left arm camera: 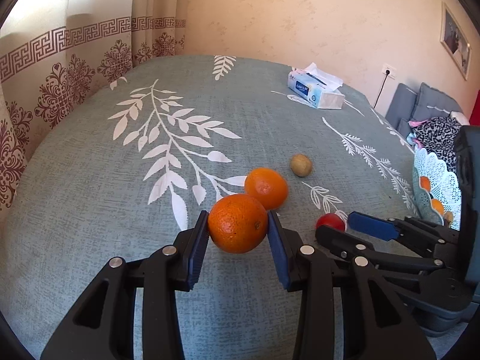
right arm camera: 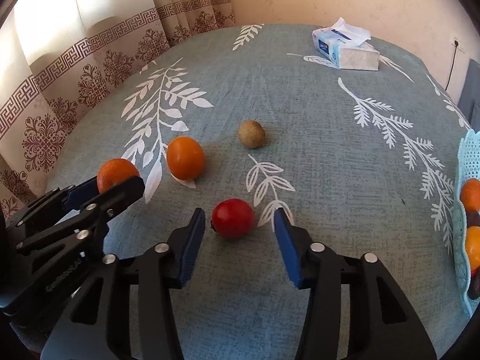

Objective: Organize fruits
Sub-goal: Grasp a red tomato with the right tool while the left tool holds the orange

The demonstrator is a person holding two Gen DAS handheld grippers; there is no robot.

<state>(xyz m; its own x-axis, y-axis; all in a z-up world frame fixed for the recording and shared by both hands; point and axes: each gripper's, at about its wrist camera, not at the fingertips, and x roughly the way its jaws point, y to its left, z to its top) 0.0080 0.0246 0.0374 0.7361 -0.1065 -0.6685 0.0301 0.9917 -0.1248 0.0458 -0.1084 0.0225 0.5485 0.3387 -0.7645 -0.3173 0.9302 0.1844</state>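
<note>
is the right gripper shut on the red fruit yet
Not yet: the right gripper is open. The red fruit lies between its blue pads, with gaps showing on both sides.

Woven cloth (left arm camera: 90,210), matt and coarse-grained, grey-green with flat white leaf print. Held orange (left arm camera: 237,223): dimpled, pitted peel, dull sheen. Second orange (left arm camera: 265,187), at 1 o'clock from it: smoother peel, soft gloss. Red fruit (right arm camera: 233,218): smooth, glossy skin. Brown fruit (right arm camera: 251,134), at 12 o'clock from the red one: matt, rough, speckled. Left gripper (left arm camera: 237,231) and right gripper (right arm camera: 240,237): matt black plastic, bright metal pins, blue ribbed pads (right arm camera: 283,240). Basket (right arm camera: 465,162): pale perforated plastic, lace-like. Tissue box (right arm camera: 345,51): glossy printed wrap, soft crumpled paper on top. Curtain (right arm camera: 75,75): matt printed fabric. Wall (left arm camera: 300,15): matt, mottled plaster.
</note>
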